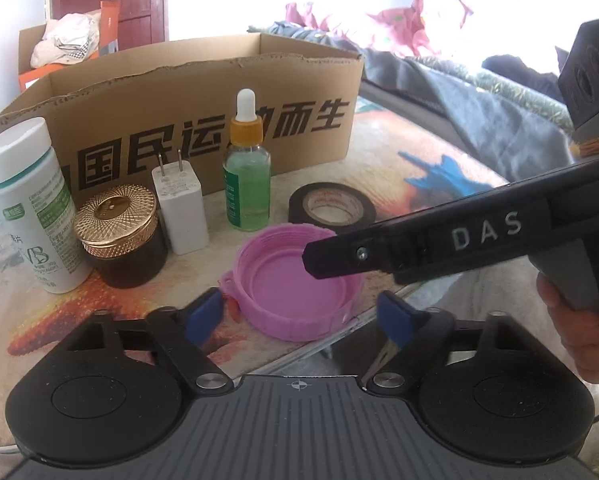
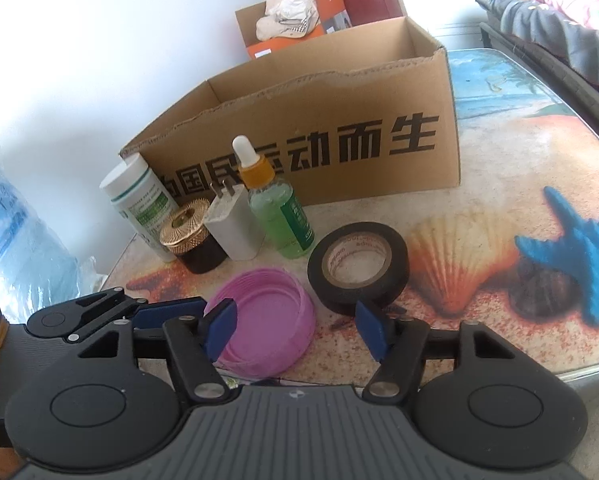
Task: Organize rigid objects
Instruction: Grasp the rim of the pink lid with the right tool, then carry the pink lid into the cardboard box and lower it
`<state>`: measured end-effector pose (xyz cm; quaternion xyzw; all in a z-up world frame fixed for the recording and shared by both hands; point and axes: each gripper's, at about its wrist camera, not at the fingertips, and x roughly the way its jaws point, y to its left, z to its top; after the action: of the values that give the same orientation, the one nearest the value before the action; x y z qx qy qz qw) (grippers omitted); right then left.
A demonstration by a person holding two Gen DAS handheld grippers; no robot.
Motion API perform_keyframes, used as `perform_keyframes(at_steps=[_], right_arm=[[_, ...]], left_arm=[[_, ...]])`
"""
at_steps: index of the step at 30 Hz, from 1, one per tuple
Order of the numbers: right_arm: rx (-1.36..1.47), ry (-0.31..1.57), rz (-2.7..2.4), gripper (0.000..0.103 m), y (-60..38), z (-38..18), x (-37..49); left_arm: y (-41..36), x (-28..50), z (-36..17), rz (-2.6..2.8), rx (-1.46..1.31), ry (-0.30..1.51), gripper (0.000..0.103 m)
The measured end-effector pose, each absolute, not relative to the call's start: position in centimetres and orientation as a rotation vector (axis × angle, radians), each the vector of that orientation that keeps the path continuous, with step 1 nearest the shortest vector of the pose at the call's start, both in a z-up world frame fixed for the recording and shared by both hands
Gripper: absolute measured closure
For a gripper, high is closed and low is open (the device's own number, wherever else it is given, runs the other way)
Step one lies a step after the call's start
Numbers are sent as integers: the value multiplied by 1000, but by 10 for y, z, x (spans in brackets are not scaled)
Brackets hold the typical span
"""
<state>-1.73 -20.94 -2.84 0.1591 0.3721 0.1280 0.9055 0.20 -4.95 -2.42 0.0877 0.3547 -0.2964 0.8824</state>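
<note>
Fingers of the left gripper [image 1: 295,316] stand apart with their blue pads on either side of the pink lid [image 1: 295,284], neither pad touching it; nothing is held. Fingers of the right gripper [image 2: 295,330] also stand apart and empty, the left pad overlapping the pink lid's near rim in view, the right pad in front of the black tape roll [image 2: 358,266]; contact cannot be confirmed. From the left wrist view, the right gripper's finger crosses over the lid and hides part of its far rim. The lid lies open side up near the tabletop [image 2: 499,312] edge. Behind it stand a green dropper bottle [image 1: 246,168], a white charger [image 1: 181,210], a gold-capped dark jar [image 1: 121,236] and a white bottle [image 1: 29,208], in a row before the open cardboard box [image 2: 319,120]. The box interior is hidden by its front wall.
</note>
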Motion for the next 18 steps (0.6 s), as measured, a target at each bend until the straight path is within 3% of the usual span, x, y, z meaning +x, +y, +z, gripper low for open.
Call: perform_keyframes(at_steps=[4, 6, 9, 18], right_arm=[[313, 784, 254, 52, -206, -32, -13], [304, 788, 244, 70, -205, -33, -11], [331, 796, 253, 82, -207, -34, -9], [313, 724, 241, 83, -199, 3, -23]], left_arm=[[-52, 7, -27, -602, 168, 755, 30], [-50, 7, -27, -600, 165, 748, 35], [-49, 9, -28, -600, 161, 742, 35], [-44, -4, 4, -593, 168, 658, 36]])
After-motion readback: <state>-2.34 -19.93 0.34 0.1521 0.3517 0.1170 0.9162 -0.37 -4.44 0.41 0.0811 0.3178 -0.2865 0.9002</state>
